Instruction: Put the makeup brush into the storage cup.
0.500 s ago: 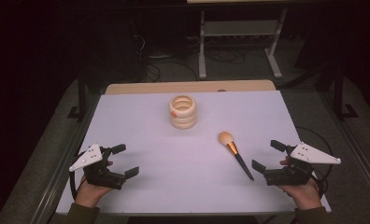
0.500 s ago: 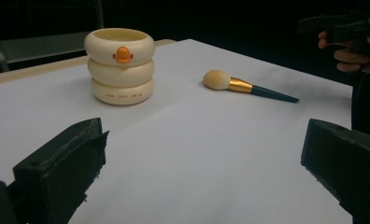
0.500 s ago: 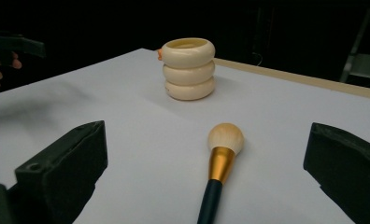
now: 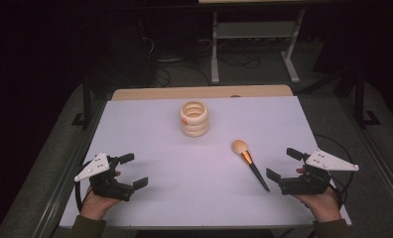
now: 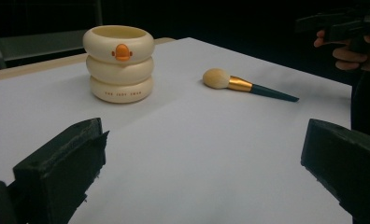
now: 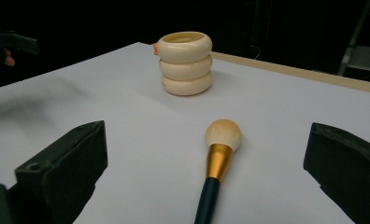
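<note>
My right hand-held gripper (image 4: 285, 167) hangs wide open, empty, just beside the makeup brush (image 4: 249, 163) lying flat on the white tabletop (image 4: 184, 178) — near the cream ringed holder (image 4: 194, 118). Best to straddle the slim dark handle squarely, then close gently.

This is looking like a lab or recording studio set up for filming handling work, not a home. A table (image 4: 150, 148) covered with a plain white sheet is standing alone on grey carpet in a darkened room, lit from above while everything around it is fading into black. Behind it, loose cables (image 4: 184, 74) are trailing across the floor beside a grey metal stand (image 4: 254, 34) with splayed legs, and on the sheet a cream stacked-ring holder (image 4: 194, 119) and a makeup brush (image 4: 249, 161) are lying out like test props.
</note>
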`<state>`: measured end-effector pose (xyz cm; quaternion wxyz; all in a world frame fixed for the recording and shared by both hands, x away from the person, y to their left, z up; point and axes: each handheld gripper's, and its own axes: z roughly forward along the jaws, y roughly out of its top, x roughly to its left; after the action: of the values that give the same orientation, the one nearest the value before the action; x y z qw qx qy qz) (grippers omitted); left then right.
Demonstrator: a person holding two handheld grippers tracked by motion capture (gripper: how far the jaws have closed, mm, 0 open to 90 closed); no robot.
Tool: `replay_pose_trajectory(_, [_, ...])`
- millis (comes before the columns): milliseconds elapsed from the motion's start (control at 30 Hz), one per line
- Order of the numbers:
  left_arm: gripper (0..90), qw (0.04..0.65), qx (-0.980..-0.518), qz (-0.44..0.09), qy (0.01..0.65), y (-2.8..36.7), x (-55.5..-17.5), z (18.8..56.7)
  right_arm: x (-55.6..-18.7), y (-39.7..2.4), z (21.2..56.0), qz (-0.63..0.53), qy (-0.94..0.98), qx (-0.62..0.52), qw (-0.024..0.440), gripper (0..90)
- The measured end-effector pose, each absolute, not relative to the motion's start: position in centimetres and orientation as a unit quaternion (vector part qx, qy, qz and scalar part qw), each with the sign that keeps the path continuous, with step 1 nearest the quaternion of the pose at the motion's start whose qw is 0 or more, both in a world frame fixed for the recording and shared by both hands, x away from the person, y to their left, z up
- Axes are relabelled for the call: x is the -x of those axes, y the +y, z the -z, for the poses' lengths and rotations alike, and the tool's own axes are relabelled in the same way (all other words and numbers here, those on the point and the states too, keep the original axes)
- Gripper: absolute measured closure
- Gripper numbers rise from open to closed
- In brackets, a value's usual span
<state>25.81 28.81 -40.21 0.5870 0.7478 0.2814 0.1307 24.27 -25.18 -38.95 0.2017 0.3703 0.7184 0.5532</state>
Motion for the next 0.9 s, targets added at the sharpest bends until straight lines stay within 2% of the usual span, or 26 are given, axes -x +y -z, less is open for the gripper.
replay_pose_trajectory(900, [0.0, 0.586, -0.748, -0.129, 0.282, 29.0, -25.7, 40.2, -26.0, -23.7, 38.4, -0.539, 0.733, -0.364, 0.200, 0.0])
